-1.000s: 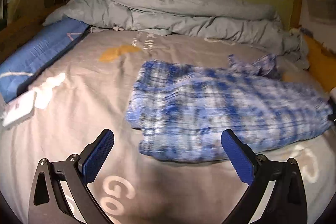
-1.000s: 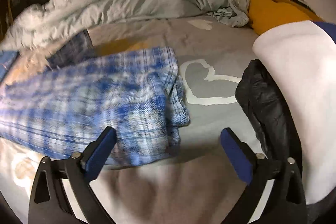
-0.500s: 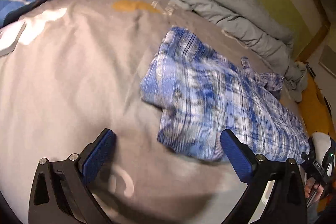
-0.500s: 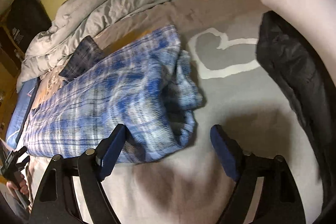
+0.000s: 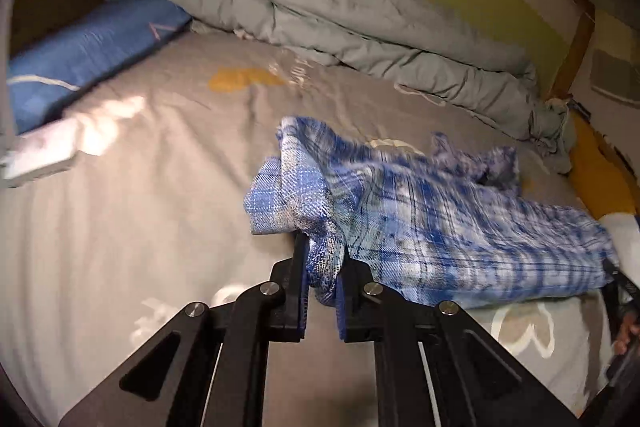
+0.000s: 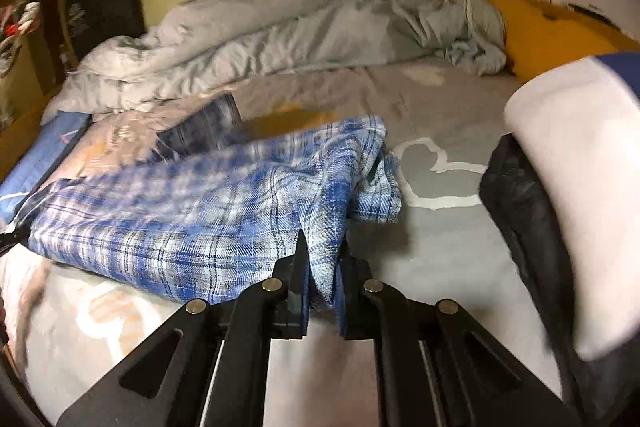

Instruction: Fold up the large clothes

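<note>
A blue and white plaid shirt (image 5: 440, 223) lies partly folded across the grey bedsheet (image 5: 140, 227). My left gripper (image 5: 322, 267) is shut on the shirt's near left corner, which bunches up between the blue pads. In the right wrist view the same shirt (image 6: 180, 227) stretches to the left. My right gripper (image 6: 323, 267) is shut on its near right corner. Both held corners are lifted slightly off the sheet.
A rumpled grey duvet (image 5: 340, 15) runs along the headboard. A blue pillow (image 5: 80, 55) lies at the left, a yellow pillow (image 6: 560, 39) at the right. A white and black garment (image 6: 560, 195) sits close on the right. A white object (image 5: 40, 155) lies at the left edge.
Both grippers were open above the shirt's ends. They came down and closed on the shirt's two near corners, and the fabric now rises at each pinch.
</note>
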Available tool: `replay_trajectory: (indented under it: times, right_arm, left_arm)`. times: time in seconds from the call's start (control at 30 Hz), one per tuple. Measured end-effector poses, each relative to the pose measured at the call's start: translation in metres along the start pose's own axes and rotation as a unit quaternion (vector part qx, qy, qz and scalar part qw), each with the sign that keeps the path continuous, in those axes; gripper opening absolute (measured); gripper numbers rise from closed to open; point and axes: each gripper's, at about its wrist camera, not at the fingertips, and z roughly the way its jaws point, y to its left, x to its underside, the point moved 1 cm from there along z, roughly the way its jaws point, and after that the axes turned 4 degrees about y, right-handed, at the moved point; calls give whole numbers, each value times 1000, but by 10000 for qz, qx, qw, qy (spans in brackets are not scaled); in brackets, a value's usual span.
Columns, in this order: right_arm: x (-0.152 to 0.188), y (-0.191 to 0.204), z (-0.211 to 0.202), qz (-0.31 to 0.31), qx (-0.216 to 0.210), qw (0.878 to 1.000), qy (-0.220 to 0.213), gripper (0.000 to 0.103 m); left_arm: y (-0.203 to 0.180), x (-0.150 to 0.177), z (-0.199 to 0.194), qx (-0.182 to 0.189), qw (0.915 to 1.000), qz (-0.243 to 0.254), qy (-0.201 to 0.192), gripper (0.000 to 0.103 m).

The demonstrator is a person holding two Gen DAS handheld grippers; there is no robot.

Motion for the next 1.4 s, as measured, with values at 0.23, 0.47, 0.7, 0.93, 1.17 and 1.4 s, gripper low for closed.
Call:
replay_trajectory:
  times: [0.23,0.47,0.7,0.93,1.17,1.4]
  right_arm:
    - [46,-1,-35,-83,28,9991,425,9]
    - [47,-15,-45,62,737,9972,105,32]
    - [39,-17,-64,106,592,9974,-403,33]
    - [42,-27,-63,471,675,9961,-322,22]
    - [57,-53,-51,832,469,9952,205,20]
    - [64,-15,-46,66,-3,9995,296,35]
  left_arm:
    - [6,48,-32,-41,9995,206,257,12]
    - [-16,60,-52,-941,9891,964,-593,54]
    - [-29,48,-76,-731,9846,1008,-1226,77]
    - [-66,46,-50,-260,9887,1244,-790,77]
    - [-87,66,-4,-313,9890,1411,-300,77]
    - [-86,83,14,-556,9850,1618,-217,77]
